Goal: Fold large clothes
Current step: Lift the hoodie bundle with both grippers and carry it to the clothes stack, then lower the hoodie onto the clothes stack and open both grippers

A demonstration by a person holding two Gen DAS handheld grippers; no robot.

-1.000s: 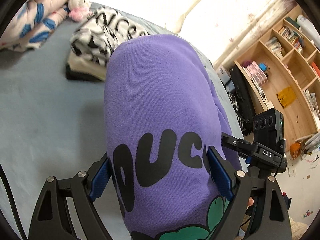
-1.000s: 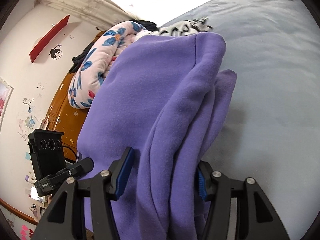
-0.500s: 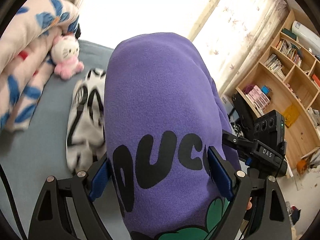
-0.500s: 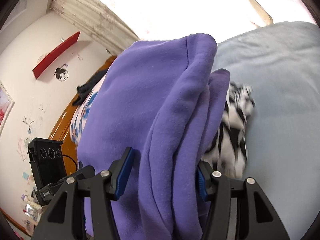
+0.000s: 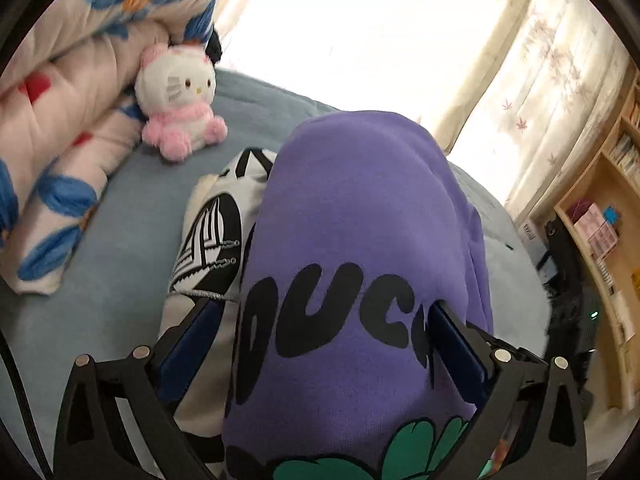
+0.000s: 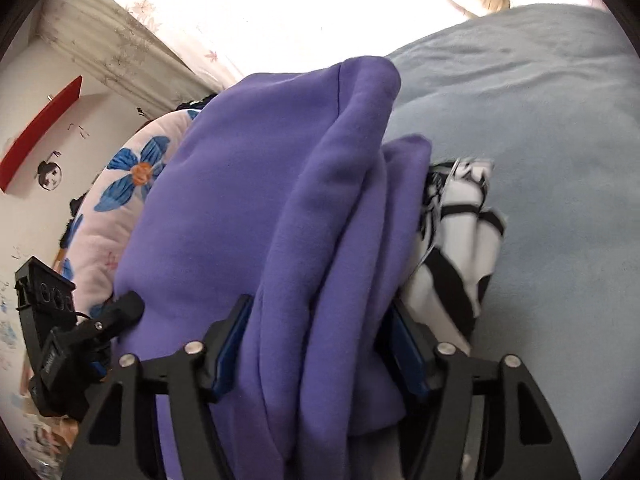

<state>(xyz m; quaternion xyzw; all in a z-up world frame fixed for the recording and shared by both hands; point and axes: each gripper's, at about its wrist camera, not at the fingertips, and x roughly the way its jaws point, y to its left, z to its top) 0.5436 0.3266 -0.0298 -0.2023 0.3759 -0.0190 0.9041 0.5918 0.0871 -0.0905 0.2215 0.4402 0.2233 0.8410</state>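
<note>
The folded purple sweatshirt (image 5: pixel 360 248) lies over the black-and-white folded garment (image 5: pixel 212 232) on the blue bed (image 5: pixel 100 280) — stacked there, I judge, to keep finished folds in one pile. The left hand-held gripper (image 5: pixel 320 344) and right hand-held gripper (image 6: pixel 316 336) flank it at either side, jaws opening around the cloth (the left stands clear on one side), apparently releasing it. A plush cat (image 5: pixel 180 96) and flowered quilt (image 5: pixel 60 92) sit beyond.

Bright curtained window (image 5: pixel 360 20), wooden bookshelf (image 5: pixel 600 208), blue-grey bed (image 6: pixel 540 120), red wall shelf (image 6: pixel 40 132)
</note>
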